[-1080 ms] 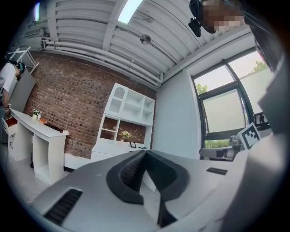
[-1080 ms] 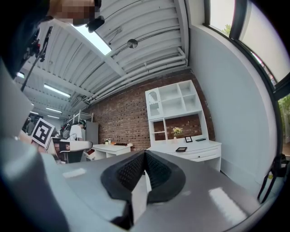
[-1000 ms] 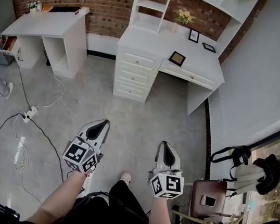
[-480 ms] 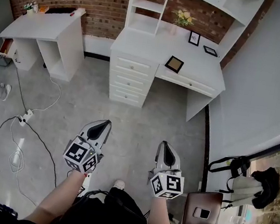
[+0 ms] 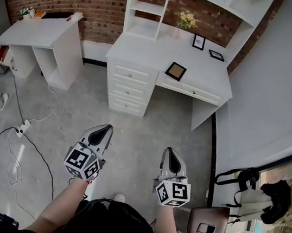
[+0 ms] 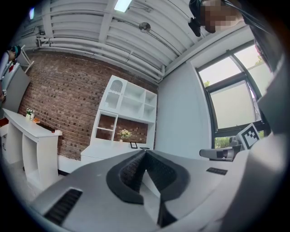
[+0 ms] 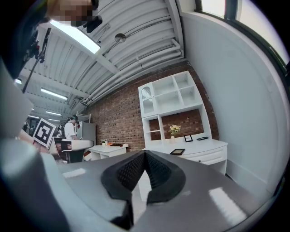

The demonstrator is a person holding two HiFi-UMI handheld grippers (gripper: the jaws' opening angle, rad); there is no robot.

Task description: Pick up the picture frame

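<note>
Across the floor, on the far tabletop [image 5: 145, 50], the frame [image 5: 176, 71] lies flat near the front edge, well apart from both grippers, so this looks like the approach. The left gripper [image 5: 105, 129] and right gripper [image 5: 168, 152] each have jaws closed together on nothing; next, one must get close and open. A standing frame [image 5: 199, 41] and a black frame [image 5: 217, 55] farther back leave it unsure which is meant.

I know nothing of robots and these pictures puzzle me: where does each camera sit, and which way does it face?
Head view: on the person's head, facing forward and steeply down at floor and white desk; both forearms, left tool and right tool show.
Left gripper view: on the left tool, facing level along its shut jaws toward the desk.
Right gripper view: on the right tool, likewise; its shut jaws show.
Shared: all three show the desk's flowers.
</note>
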